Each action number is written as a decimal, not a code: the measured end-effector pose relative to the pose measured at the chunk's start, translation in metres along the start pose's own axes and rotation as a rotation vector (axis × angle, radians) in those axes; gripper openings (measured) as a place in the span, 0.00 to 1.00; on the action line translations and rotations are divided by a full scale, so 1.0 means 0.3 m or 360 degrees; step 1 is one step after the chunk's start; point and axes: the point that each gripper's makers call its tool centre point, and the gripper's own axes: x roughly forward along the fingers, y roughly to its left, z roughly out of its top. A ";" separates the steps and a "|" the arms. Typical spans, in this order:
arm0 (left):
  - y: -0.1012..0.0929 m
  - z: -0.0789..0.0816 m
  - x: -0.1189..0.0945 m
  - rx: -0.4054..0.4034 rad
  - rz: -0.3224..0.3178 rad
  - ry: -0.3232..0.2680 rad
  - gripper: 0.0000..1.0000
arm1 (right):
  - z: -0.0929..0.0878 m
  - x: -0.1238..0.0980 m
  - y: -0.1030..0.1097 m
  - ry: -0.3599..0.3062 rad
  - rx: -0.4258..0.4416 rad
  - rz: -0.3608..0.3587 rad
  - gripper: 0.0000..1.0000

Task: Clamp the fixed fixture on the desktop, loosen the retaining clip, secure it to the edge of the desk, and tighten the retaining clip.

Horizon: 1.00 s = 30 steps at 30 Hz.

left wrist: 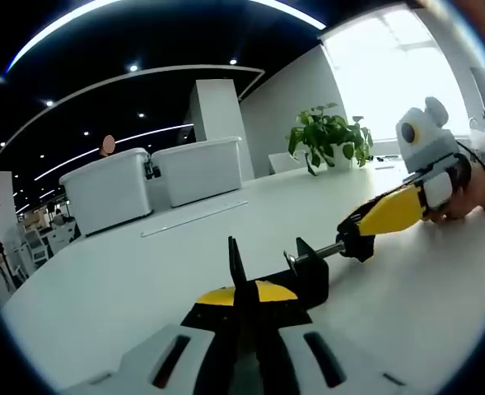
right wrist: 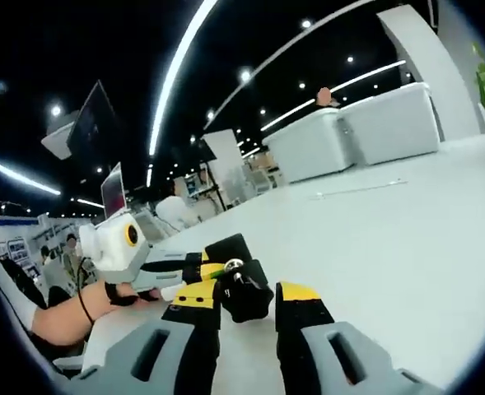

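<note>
Left gripper (left wrist: 246,309): jaws drawn near together on the black body of the clamp fixture (left wrist: 267,284), which sits at twelve o'clock just past the yellow-tipped pads, upright on the white desk (left wrist: 127,296). Closed on it, by the look of things, with the frame standing between the jaws.

Right gripper (left wrist: 366,234), in the left gripper view, coming in from two o'clock: yellow tips nipped on the black knob at the far end of the screw (left wrist: 316,253). Screw's long axis running roughly from the fixture at six o'clock out toward two o'clock, straight into those tips.

In the right gripper view, own gripper (right wrist: 246,304) with jaws part open, black round knob (right wrist: 244,290) lodged between the yellow pads at twelve o'clock, touching at least the left pad; full grip on both sides hard to confirm. Other gripper (right wrist: 184,271) beyond at ten o'clock, a person's hand (right wrist: 69,317) behind it at eight o'clock.

Judgement: loosening step in hand, left holding steady, right placed on the knob and nearer to it. Turning about the screw's axis called for next; desk edge not yet reached.

White bins (left wrist: 151,181) and potted plant (left wrist: 328,140) well apart at the far side, eleven to one o'clock.
</note>
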 end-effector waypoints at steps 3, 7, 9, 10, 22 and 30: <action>0.002 0.000 0.002 0.0000 0.0000 0.0000 0.06 | -0.003 -0.003 0.012 0.0004 -0.0026 -0.0001 0.23; 0.002 0.001 0.004 0.0001 0.0000 0.0000 0.06 | 0.005 0.000 0.016 0.0022 -0.0336 -0.0018 0.23; 0.003 0.001 0.004 0.0002 0.0002 0.0000 0.06 | 0.012 0.004 0.033 0.0027 -0.0685 -0.0042 0.23; 0.004 0.001 0.005 0.0003 0.0004 0.0000 0.06 | 0.010 0.007 0.042 0.0034 -0.0850 -0.0059 0.23; 0.006 0.000 0.003 0.0008 0.0013 -0.0001 0.06 | 0.010 0.022 0.051 0.0061 -0.1170 -0.0095 0.24; 0.004 0.000 0.000 0.0011 0.0016 -0.0002 0.06 | 0.076 -0.009 0.008 -0.0134 -0.0176 -0.0028 0.30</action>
